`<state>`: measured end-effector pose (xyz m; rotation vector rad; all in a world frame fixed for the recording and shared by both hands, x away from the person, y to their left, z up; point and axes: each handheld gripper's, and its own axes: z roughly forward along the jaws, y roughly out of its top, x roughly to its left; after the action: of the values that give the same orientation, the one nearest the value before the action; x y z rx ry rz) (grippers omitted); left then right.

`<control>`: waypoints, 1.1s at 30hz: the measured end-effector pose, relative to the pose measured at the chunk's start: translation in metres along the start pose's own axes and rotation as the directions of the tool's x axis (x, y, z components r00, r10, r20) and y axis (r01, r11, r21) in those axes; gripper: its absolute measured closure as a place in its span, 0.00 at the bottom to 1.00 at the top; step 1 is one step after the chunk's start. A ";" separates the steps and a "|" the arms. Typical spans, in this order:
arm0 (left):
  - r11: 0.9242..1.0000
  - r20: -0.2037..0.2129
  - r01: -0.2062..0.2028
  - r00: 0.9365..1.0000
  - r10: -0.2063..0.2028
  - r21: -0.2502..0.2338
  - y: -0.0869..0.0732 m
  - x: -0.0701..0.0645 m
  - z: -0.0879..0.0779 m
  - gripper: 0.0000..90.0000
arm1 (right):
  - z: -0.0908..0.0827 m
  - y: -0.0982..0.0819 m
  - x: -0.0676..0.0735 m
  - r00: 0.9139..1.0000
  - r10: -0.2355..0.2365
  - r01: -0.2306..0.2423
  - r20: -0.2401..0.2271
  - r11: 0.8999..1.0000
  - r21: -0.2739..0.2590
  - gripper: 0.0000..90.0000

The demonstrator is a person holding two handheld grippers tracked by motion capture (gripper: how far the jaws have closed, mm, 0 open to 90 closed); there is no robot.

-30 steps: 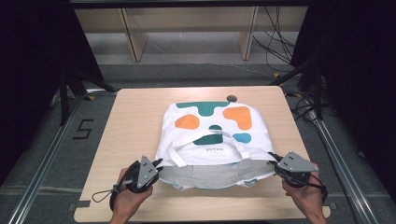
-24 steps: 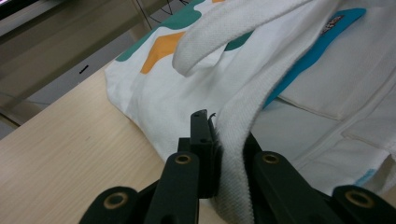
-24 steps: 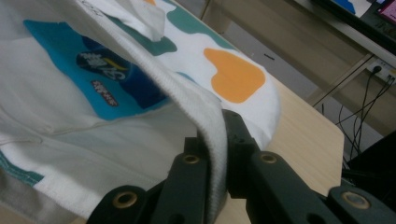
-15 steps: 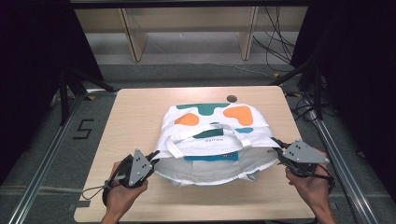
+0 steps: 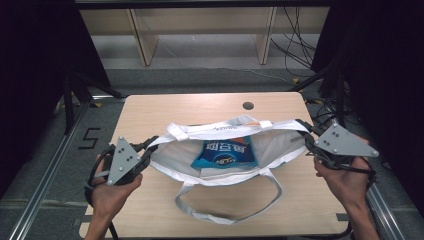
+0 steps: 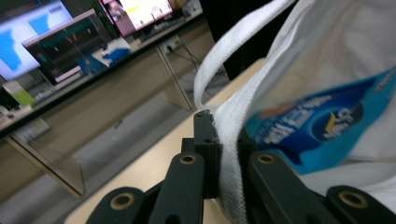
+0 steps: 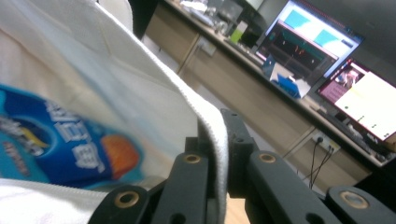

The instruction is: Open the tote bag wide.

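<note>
My left hand-held gripper (image 5: 148,146) and right hand-held gripper (image 5: 305,131) each pinch the rim of the soft white tote bag (image 5: 280,145), held open above the worktop (image 5: 165,107); limp cloth, best gripped at the hem.

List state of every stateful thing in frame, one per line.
Tote bag: mouth held open, lifted at both ends, lower handle hanging on the table.
Blue packet: inside the bag.
Left tongs: shut on the bag's rim.
Right tongs: shut on the bag's rim.
</note>
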<state>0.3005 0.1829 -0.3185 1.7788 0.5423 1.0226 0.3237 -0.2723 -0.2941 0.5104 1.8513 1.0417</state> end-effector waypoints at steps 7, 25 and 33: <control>0.997 -0.008 -0.007 1.000 0.007 -0.082 0.037 0.014 -0.011 0.96 | -0.017 0.030 -0.020 1.000 0.009 -0.009 -0.024 1.000 -0.028 0.98; 0.983 0.088 0.173 0.980 -0.178 0.067 -0.022 0.018 0.056 0.94 | 0.044 -0.023 -0.023 0.996 0.090 -0.089 -0.010 0.990 0.111 0.98; 0.964 0.092 0.247 0.962 -0.256 0.100 -0.040 0.020 0.074 0.94 | 0.054 -0.042 -0.012 0.992 0.128 -0.127 -0.006 0.986 0.112 0.98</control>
<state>0.3764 0.1757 -0.3589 1.7751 0.7370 0.7351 0.3798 -0.2802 -0.3344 0.6974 1.9163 1.0315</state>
